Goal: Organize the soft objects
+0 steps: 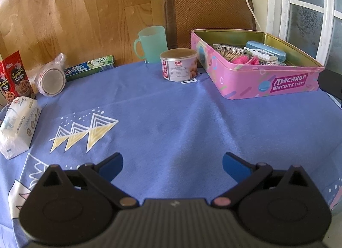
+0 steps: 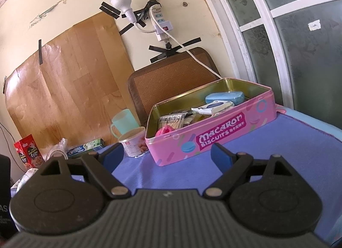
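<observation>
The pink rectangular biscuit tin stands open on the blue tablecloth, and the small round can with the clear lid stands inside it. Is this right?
Not quite. The small round can with the clear lid stands outside the pink rectangular biscuit tin, beside it on the blue tablecloth. The left wrist view shows this.

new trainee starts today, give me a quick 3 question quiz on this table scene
1. True or false: the pink biscuit tin has its lid on.
2. Which item stands nearest the tin? A) red snack box B) small can C) tissue pack
3. Fill in: both the left gripper and the right gripper are ____ and hold nothing.

Key
1. False. The tin is open, with a blue case, a pink knitted item and other small things inside.
2. B. The can sits just off the tin's corner, in front of the green mug.
3. Open, over the blue tablecloth.
</observation>
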`<act>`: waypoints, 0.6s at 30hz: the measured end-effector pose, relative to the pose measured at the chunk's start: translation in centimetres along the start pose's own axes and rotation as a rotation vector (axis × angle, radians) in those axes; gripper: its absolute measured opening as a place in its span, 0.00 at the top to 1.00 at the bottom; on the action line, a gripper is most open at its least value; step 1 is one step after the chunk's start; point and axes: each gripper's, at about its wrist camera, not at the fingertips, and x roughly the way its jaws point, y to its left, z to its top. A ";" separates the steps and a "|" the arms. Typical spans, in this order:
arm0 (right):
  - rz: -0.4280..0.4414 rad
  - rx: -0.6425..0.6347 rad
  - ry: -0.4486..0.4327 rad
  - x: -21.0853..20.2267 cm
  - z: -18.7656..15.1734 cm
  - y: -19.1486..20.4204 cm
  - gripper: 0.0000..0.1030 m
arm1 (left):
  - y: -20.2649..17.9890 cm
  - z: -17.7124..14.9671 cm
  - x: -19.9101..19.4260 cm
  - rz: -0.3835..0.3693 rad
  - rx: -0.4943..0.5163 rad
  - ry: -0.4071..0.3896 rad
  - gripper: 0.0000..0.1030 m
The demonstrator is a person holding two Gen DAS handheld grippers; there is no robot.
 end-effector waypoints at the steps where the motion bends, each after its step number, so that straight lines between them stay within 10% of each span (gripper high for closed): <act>1: 0.000 -0.001 0.001 0.0 0.0 0.0 0.12 | 0.0 0.0 0.0 0.000 -0.001 0.000 0.00; 18: 0.010 -0.019 0.000 -0.1 0.0 0.5 0.12 | 0.5 -0.2 -0.4 0.002 -0.016 -0.009 0.00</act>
